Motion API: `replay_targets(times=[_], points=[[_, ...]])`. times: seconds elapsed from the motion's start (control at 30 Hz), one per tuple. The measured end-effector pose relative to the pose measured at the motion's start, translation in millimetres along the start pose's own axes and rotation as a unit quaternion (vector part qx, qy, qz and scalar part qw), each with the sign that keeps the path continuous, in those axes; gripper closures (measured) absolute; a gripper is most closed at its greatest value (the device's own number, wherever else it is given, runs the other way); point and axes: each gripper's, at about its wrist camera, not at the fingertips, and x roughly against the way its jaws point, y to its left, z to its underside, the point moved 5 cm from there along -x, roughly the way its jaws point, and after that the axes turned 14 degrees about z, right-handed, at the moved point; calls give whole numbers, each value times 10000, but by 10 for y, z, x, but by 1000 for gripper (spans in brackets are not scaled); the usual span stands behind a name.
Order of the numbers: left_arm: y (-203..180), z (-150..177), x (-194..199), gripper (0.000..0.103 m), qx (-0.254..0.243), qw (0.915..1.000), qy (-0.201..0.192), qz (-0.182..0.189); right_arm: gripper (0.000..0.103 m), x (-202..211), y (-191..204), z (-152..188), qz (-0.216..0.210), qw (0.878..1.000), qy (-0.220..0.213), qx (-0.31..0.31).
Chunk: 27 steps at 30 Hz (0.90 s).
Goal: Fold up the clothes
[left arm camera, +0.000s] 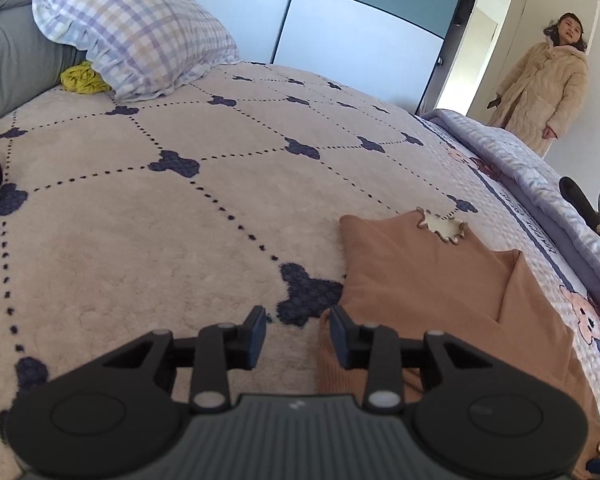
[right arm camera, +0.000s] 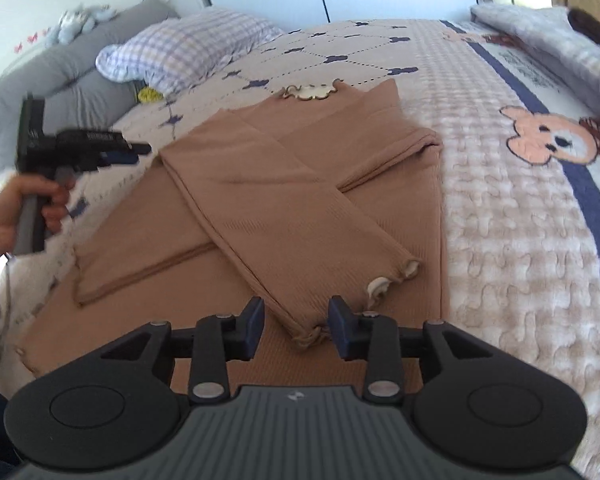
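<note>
Hovering with jaws parted and empty, the right tool (right arm camera: 296, 326) stands over the cuff of the brown top (right arm camera: 300, 184) lying sleeves-crossed on the bed (right arm camera: 520, 240), the left tool (left arm camera: 298, 334) likewise empty beside it; the limp, light knit is best pinched at hem corners.

one brown top (right arm camera: 300, 184), one checked pillow (left arm camera: 140, 36), two claws (left arm camera: 298, 338), one person (left arm camera: 540, 84).

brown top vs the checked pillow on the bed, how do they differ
The brown top is a plain tan knit; the checked pillow is white with lilac and yellow checks. The top lies flat on the bedspread, its sleeves folded across its front; the pillow is plump, leaning against the grey headboard. The top is near the grippers, the pillow far off. Both are soft fabric on one bed.
</note>
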Motion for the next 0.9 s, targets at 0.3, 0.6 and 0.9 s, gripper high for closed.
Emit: replay_targets(times=[0.3,0.6,0.9], points=[[-481,245,428,67,-553,9982,-47,211,94,108,27,-10,368,9990,-102,235],[-1028,899,766,66,-1122,9912,357,608,90,225,-78,104,284,9993,79,-228],[-876,1257,817,62,-1145,9913,642,73,84,274,-86,141,108,9987,14,-503]])
